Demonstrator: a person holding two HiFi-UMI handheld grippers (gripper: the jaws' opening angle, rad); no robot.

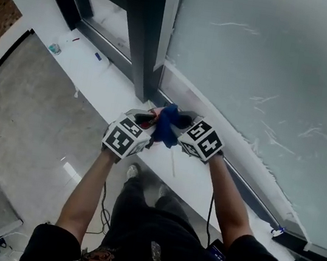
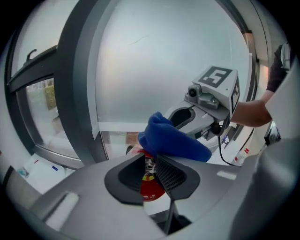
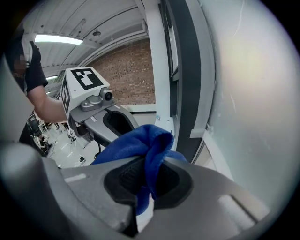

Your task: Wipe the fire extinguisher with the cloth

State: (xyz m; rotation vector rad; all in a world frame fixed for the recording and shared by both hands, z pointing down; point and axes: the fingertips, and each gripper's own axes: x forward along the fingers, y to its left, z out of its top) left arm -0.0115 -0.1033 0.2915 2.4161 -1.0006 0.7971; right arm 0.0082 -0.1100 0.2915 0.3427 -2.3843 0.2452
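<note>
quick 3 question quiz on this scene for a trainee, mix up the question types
1. Open: which hand-held gripper has the red fire extinguisher between its jaws?
2. Multiple choice: the right hand-held gripper is shut on a) the blue cloth, b) the fire extinguisher, c) nothing.
3. True or false: the cloth is white.

Key
1. The left hand-held gripper.
2. a
3. False
</note>
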